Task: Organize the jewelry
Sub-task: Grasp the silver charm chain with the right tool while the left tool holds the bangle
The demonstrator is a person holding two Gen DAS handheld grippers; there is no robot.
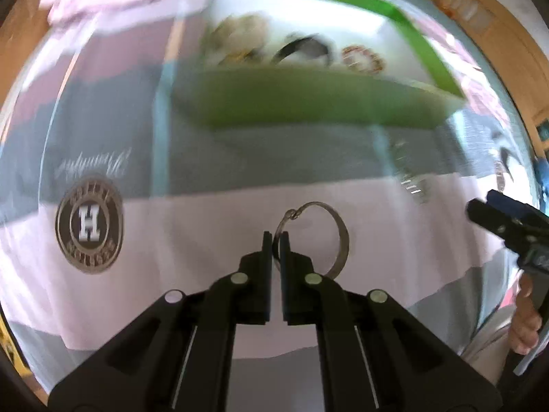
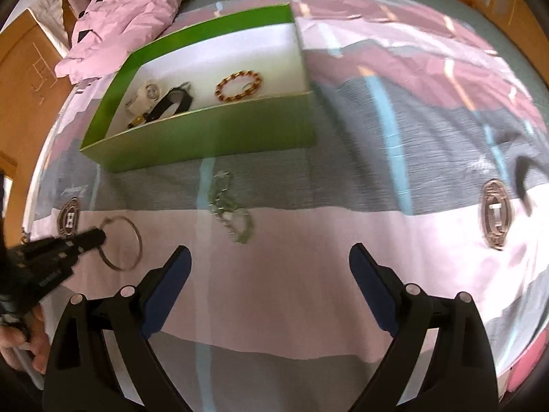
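Now the left gripper (image 1: 276,240) has its two black fingers clenched on the thin edge of a silver hoop bangle (image 1: 339,237), which stands out from the fingertips above a bedspread (image 1: 206,240) striped in pink, grey and pale blue. Taking the green box (image 2: 212,130) as the landmark: the open box, white inside, lies on the bedspread beyond both grippers, and the bangle is near its front wall, toward the box's left corner as seen from the right wrist. Inside the box lie a gold-coloured chain bracelet (image 2: 238,86) on the right, a black band (image 2: 173,103) in the middle, and a pale, blurred piece (image 2: 145,94) on the left. Just in front of the box's front wall, a silver chain (image 2: 228,206) lies loose on the bedspread. The right gripper (image 2: 269,257) hovers nearer than that chain, its blue-padded fingers spread wide with nothing between them. A round badge with the letter H (image 1: 89,225) is printed on the bedspread, left of the bangle. Behind the box rests a crumpled pink pillow (image 2: 127,20).
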